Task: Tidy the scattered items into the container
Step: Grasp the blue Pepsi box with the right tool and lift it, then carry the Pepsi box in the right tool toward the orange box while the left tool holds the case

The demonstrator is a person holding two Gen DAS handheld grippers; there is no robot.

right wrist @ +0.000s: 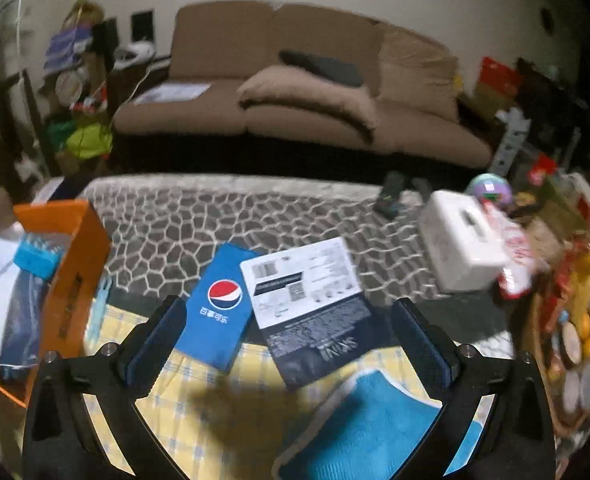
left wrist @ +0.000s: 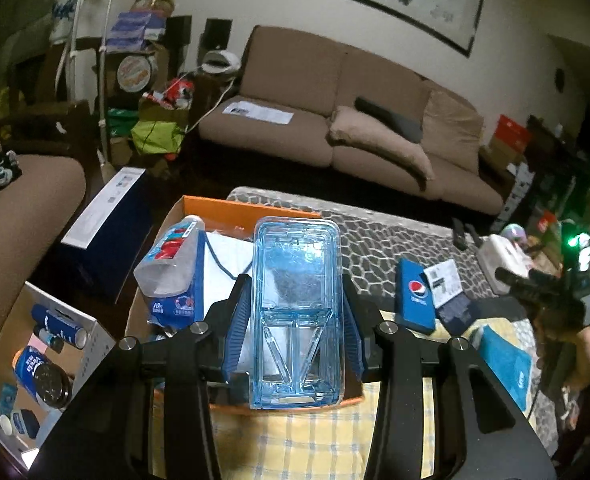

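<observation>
The left gripper (left wrist: 297, 312) is pinching a clear blue plastic case (left wrist: 295, 312) lengthwise over the orange box (left wrist: 251, 210); the right gripper (right wrist: 289, 344), jaws spread empty, is hovering nearest the Pepsi box (right wrist: 221, 304).

We note a clear blue case (left wrist: 295, 304) upright at frame centre over the orange box (left wrist: 231, 210). At centre lie a Pepsi pack (right wrist: 219, 304), a dark packet (right wrist: 311, 312) and a blue cloth (right wrist: 371, 424).

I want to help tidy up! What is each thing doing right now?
left gripper: shut on the clear blue case, over the orange box
right gripper: open, empty
Pepsi box: lying on table
dark packet: lying flat
blue cloth: lying flat
</observation>
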